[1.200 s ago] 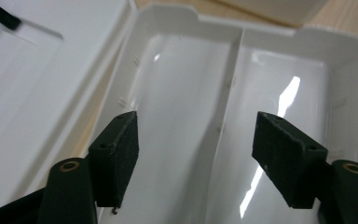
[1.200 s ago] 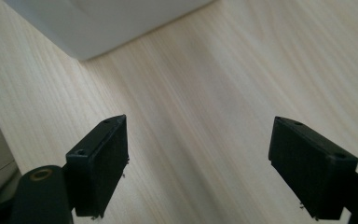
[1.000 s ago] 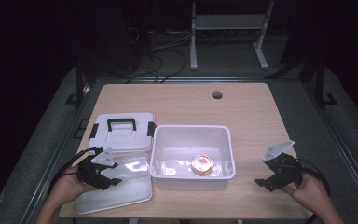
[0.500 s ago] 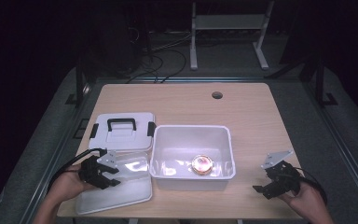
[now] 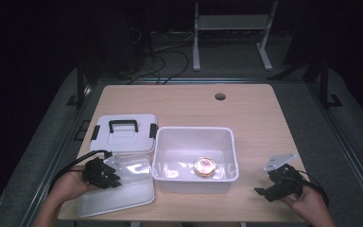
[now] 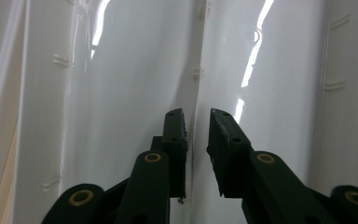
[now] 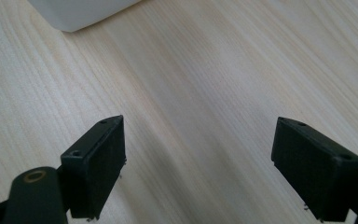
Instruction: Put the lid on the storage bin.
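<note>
On a wooden desk (image 5: 260,118), the left claw (image 5: 111,172) rests on a flat clear lid (image 5: 123,191) lying at the near-left corner, its jaws nearly closed with only a slim gap over a ridge in the plastic (whether they pinch it cannot be told). The right claw (image 5: 272,187) hovers wide open over bare wood near the right edge, holding nothing. Between them stands an open white tub (image 5: 165,146) with a small round reddish object (image 5: 204,166) inside; a white handled box (image 5: 127,137) sits behind the lid.
</note>
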{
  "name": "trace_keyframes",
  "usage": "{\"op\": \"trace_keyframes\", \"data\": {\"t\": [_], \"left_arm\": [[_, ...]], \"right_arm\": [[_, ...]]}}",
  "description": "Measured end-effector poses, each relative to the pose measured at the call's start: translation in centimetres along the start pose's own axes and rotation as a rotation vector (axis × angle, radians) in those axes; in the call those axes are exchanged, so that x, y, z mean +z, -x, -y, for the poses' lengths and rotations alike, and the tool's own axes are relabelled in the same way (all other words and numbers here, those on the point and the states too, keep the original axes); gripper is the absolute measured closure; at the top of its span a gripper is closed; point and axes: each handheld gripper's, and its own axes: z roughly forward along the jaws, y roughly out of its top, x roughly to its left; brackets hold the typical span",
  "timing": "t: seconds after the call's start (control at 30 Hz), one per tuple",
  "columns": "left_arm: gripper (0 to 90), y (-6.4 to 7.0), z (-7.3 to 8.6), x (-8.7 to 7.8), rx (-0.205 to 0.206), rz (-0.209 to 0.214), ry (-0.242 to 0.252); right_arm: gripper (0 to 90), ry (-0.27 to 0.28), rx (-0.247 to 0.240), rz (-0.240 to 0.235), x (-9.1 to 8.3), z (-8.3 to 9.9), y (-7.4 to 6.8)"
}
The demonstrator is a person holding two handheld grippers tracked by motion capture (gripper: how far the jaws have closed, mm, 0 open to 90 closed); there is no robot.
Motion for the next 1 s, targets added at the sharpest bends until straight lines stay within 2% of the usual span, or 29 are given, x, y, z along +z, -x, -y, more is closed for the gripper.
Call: {"op": "trace_keyframes", "data": {"t": [0.13, 0.43, 0.63, 0.83, 1.0], "left_arm": [[80.8, -0.1, -0.2, 0.2, 0.015, 0.006, -0.032], [88.0, -0.2, -0.7, 0.1, 0.034, 0.013, -0.053], [89.2, -0.3, -0.7, -0.2, 0.033, 0.026, -0.048], [89.2, 0.4, -0.6, -2.1, 0.041, 0.005, -0.041], [89.2, 0.7, 0.1, -4.5, 0.031, -0.010, -0.048]], "right_arm": [[17.0, 0.001, -0.004, 0.000, 0.1, -0.1, 0.0], [16.9, 0.006, -0.013, -0.001, 0.0, -0.1, -0.1], [16.9, 0.015, -0.017, 0.000, 0.0, -0.2, -0.2], [16.9, 0.002, -0.014, 0.000, 0.2, -0.2, -0.2], [16.9, -0.001, -0.011, 0.002, 0.3, -0.1, -0.1]]}}
